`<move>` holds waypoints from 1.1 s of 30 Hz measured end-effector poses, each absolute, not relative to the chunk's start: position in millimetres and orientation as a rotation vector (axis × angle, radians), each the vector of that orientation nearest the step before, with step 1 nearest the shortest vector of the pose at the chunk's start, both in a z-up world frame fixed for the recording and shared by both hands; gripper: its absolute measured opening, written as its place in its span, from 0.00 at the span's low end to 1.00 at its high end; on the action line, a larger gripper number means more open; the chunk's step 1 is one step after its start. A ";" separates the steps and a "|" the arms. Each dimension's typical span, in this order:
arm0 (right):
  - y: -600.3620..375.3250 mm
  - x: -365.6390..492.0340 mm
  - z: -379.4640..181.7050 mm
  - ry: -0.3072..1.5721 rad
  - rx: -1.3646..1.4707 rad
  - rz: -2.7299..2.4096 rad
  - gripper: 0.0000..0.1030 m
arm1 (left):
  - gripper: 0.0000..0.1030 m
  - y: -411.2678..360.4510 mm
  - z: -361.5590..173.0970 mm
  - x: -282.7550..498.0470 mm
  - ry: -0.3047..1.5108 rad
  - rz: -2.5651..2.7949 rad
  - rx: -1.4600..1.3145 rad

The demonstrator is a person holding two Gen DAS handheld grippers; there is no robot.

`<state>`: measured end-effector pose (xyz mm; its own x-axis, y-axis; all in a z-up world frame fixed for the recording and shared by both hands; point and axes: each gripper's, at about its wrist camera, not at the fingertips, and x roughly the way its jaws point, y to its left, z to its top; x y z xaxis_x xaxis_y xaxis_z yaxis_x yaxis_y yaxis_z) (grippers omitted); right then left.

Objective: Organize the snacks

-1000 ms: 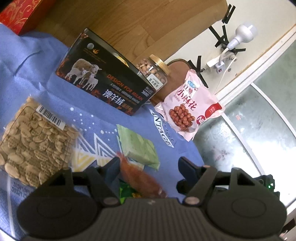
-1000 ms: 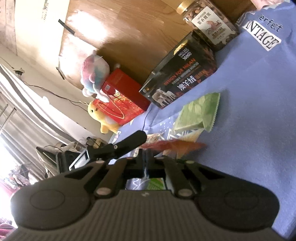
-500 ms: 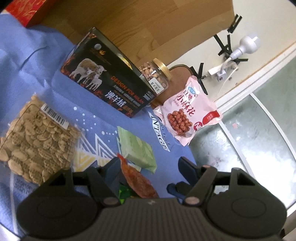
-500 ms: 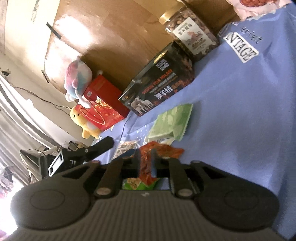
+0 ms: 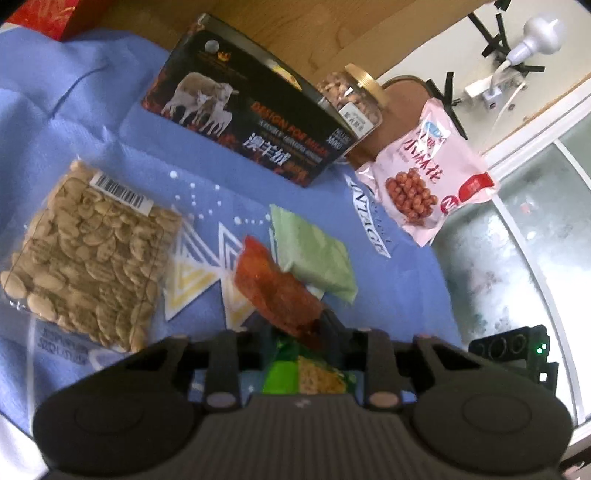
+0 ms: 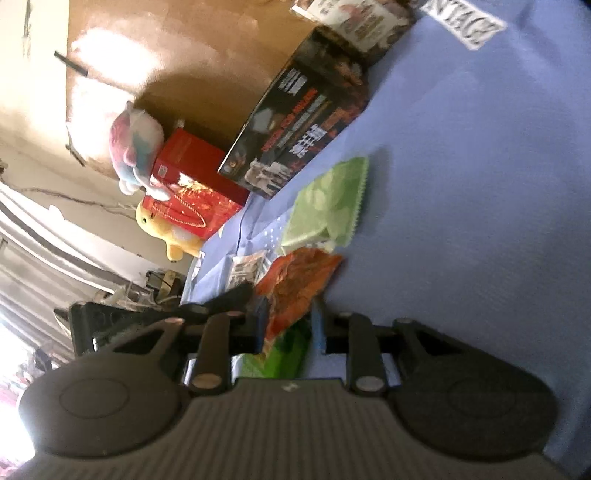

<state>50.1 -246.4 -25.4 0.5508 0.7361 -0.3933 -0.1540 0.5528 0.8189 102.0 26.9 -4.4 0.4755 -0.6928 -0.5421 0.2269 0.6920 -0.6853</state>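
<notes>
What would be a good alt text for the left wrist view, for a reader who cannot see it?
The left claw is closed on an orange-red snack packet above a blue cloth. Around it lie a green packet, a clear bag of pale seeds, a black box, a nut jar and a pink peanut bag.

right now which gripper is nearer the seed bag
Left. Left gripper sits beside the seed bag; right gripper is across the orange packet, between both pairs of jaws, which have just been closing.

The jar (image 6: 354, 18) is being cut off by the top edge in the right view; the green packet (image 5: 306, 373) is lying half hidden under the orange one (image 5: 277, 288).
</notes>
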 end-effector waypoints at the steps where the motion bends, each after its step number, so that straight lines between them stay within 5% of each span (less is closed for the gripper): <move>1: -242.7 49.7 -23.3 0.818 0.786 0.600 0.16 | 0.21 27.4 -3.0 101.4 0.918 -0.600 -0.579; 8: -238.3 49.3 -0.1 0.754 0.743 0.705 0.04 | 0.16 39.3 29.0 88.0 0.852 -0.653 -0.590; 19: -217.1 84.0 41.3 0.612 0.639 0.728 0.03 | 0.18 47.9 68.4 113.9 0.728 -0.604 -0.543; 21: -221.5 84.4 36.8 0.629 0.648 0.733 0.08 | 0.23 51.6 63.2 117.6 0.733 -0.579 -0.524; 25: -237.5 80.0 17.1 0.720 0.690 0.717 0.13 | 0.53 61.1 47.6 125.0 0.813 -0.532 -0.493; 29: -258.1 69.1 -8.7 0.845 0.756 0.680 0.29 | 0.54 64.3 29.9 126.2 0.907 -0.558 -0.489; 33: -247.8 71.3 -19.5 0.909 0.731 0.665 0.28 | 0.54 70.5 7.5 129.1 0.977 -0.592 -0.586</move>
